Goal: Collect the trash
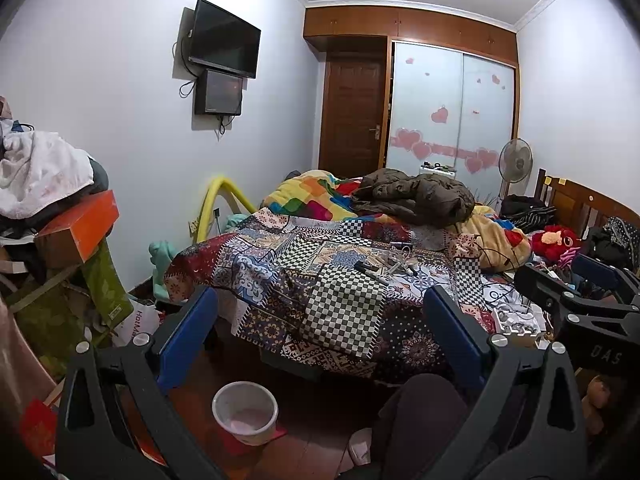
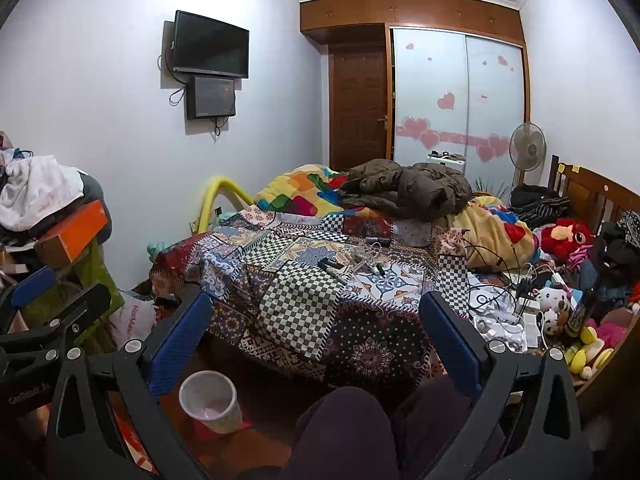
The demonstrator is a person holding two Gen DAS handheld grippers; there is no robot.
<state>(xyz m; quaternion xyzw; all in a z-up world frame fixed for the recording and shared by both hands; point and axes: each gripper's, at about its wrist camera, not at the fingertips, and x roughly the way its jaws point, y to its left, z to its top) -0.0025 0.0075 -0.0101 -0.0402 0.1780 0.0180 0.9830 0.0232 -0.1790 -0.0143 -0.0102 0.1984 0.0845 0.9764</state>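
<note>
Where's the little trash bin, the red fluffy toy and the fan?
Trash bin point(image 1: 245, 412): left wrist view, inner wall.
Red fluffy toy point(image 2: 568, 236): right wrist view, its body.
Fan point(image 2: 528, 147): right wrist view, round grille.

Small dark items on patchwork bedspread point(image 2: 320, 280) ahead of both tools: too small to identify. Orange box point(image 1: 76, 228) half buried under clothes.

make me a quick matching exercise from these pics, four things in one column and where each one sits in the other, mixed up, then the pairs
Things:
1. wastebasket
2. television
3. brown jacket
4. orange box

Places:
A. mounted on the wall
B. in the clutter pile at the left
C. on the floor at the foot of the bed
D. on top of the bed

Pairs: 1-C, 2-A, 3-D, 4-B
</note>
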